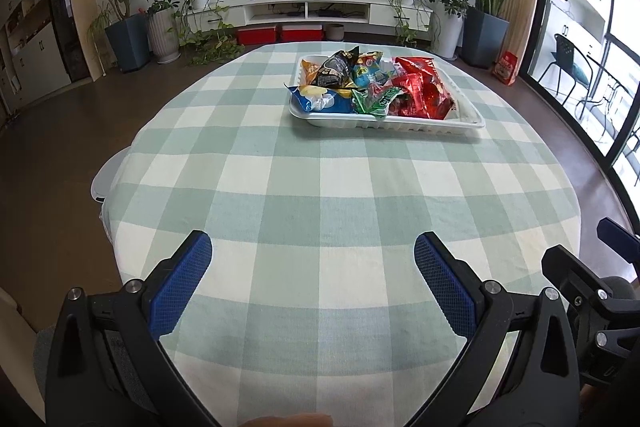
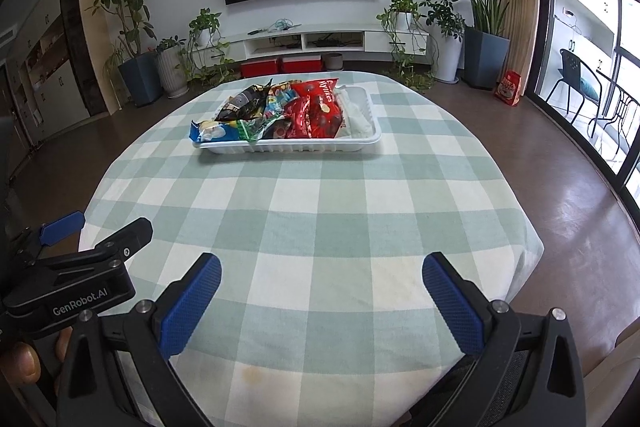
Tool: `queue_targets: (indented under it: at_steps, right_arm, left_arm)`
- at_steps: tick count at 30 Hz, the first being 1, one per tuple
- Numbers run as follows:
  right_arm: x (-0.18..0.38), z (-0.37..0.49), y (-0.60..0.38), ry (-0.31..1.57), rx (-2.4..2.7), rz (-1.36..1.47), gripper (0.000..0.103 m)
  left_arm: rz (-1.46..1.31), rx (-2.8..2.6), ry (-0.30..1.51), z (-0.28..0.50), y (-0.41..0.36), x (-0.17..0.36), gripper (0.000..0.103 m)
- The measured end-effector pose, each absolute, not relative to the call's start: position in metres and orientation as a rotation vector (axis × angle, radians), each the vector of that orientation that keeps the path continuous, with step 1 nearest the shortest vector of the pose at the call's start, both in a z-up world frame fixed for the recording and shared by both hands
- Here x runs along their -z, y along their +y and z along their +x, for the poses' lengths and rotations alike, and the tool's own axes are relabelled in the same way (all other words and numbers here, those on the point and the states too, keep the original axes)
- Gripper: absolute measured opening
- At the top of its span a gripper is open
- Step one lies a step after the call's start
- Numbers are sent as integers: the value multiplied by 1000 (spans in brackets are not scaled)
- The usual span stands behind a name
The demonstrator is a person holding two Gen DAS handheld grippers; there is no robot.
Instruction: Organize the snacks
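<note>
Two grippers, left gripper (image 1: 313, 277) and right gripper (image 2: 322, 299), both spread wide, holding nothing. Far ahead of the fingers: snack bags (image 1: 368, 87) piled in white tray (image 1: 384, 125) on checked tablecloth (image 1: 320, 187). Probably light, crinkly, slippery, easy to crush. Best pinched by a flat sealed edge, gently.

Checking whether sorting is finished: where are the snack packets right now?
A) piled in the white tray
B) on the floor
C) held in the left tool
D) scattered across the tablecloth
A: the snack packets all lie heaped inside the white tray, and both tools are open and empty.
</note>
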State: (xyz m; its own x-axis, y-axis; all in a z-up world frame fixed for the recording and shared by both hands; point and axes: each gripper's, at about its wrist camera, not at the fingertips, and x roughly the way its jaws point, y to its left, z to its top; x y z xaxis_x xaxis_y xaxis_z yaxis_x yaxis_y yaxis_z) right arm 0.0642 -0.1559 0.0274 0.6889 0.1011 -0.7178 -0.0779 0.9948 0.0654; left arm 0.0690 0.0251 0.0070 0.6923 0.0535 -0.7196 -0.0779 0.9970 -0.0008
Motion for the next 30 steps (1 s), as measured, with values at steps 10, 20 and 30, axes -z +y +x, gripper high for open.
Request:
queue_targets:
  at_steps: [10,20,30]
  right_arm:
    - [-24,64,-156,812,-99,32,103]
    - [-24,64,-156,813,-99,32,103]
    - [-23,63,-156,815,-99,32,103]
  left_arm:
    - [-31,-70,807,68,24,-5,103]
    - [-31,-69,808,69,24,-5,103]
    - [-31,-69,808,69,23,-4,103]
